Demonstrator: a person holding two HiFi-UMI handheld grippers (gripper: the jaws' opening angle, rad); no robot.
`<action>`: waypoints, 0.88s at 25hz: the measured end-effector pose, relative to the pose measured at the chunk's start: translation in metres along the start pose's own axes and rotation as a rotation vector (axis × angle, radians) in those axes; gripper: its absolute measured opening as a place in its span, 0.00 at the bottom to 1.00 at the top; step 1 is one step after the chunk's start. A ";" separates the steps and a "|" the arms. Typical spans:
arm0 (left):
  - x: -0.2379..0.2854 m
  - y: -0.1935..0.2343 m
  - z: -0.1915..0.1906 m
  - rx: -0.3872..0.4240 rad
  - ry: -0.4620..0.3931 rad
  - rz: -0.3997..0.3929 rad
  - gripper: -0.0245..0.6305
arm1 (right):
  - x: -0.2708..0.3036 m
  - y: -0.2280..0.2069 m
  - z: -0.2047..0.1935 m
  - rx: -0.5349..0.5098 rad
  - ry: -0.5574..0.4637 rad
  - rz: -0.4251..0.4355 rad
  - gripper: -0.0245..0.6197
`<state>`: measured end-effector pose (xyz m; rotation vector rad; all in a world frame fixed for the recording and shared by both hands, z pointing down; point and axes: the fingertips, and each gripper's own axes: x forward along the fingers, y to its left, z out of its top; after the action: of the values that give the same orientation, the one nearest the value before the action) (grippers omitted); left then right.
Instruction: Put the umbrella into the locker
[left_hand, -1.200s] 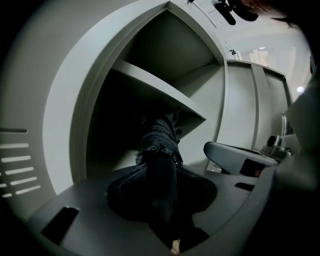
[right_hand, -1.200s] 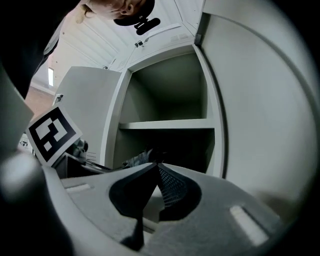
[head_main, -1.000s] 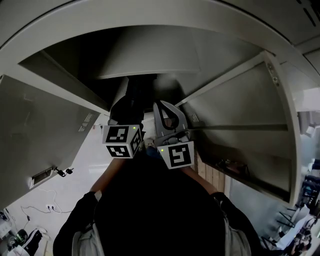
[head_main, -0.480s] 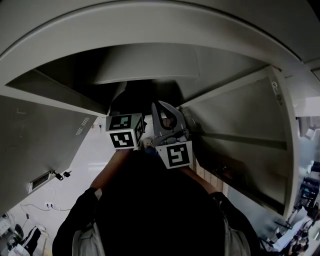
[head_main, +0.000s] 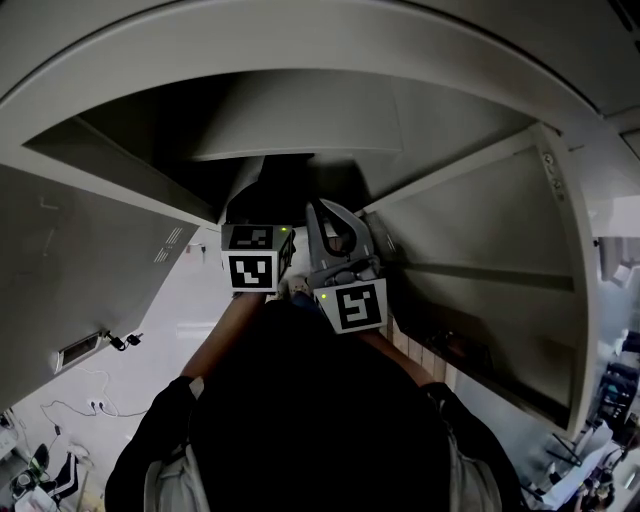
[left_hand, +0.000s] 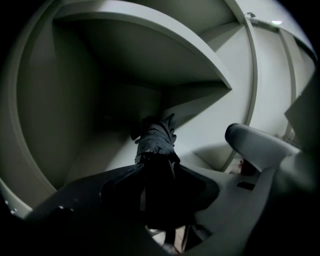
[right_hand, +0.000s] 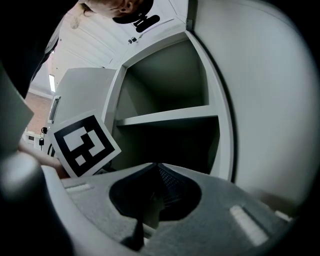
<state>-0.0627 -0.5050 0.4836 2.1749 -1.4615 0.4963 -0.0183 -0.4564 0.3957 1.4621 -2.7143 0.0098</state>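
Observation:
A black folded umbrella (left_hand: 155, 137) lies in the dark locker compartment (left_hand: 125, 65), pointing toward the back wall. Its near end is between the dark jaws of my left gripper (left_hand: 159, 172). Those jaws have just been opening, and a thin pale slit shows beside the umbrella. In the head view the umbrella (head_main: 283, 190) is a dark shape inside the locker (head_main: 300, 120), just beyond the left gripper (head_main: 262, 225). My right gripper (head_main: 335, 235) hangs close to its right at the locker mouth. Its grey jaws (right_hand: 155, 167) meet at the tips, with nothing seen between them.
Open grey locker doors stand at the left (head_main: 90, 260) and at the right (head_main: 480, 230). A shelf (right_hand: 170, 116) divides the neighbouring compartment. Cables (head_main: 90, 400) lie on the pale floor at lower left. The left gripper's marker cube (right_hand: 82, 145) is close beside the right gripper.
The left gripper's cube has shifted up the picture toward the locker and tipped so its top face shows more. The right gripper has stayed in place.

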 end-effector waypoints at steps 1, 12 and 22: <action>0.000 0.000 -0.003 0.007 0.013 0.001 0.29 | -0.001 0.000 0.000 0.002 0.000 0.000 0.04; -0.033 -0.011 -0.002 0.026 -0.049 -0.061 0.47 | -0.014 0.011 -0.001 0.011 -0.005 0.007 0.04; -0.076 0.013 -0.029 -0.044 -0.118 -0.058 0.18 | -0.018 0.035 0.001 0.010 -0.018 0.062 0.04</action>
<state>-0.1039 -0.4355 0.4692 2.2384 -1.4506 0.3177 -0.0381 -0.4221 0.3948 1.3868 -2.7764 0.0125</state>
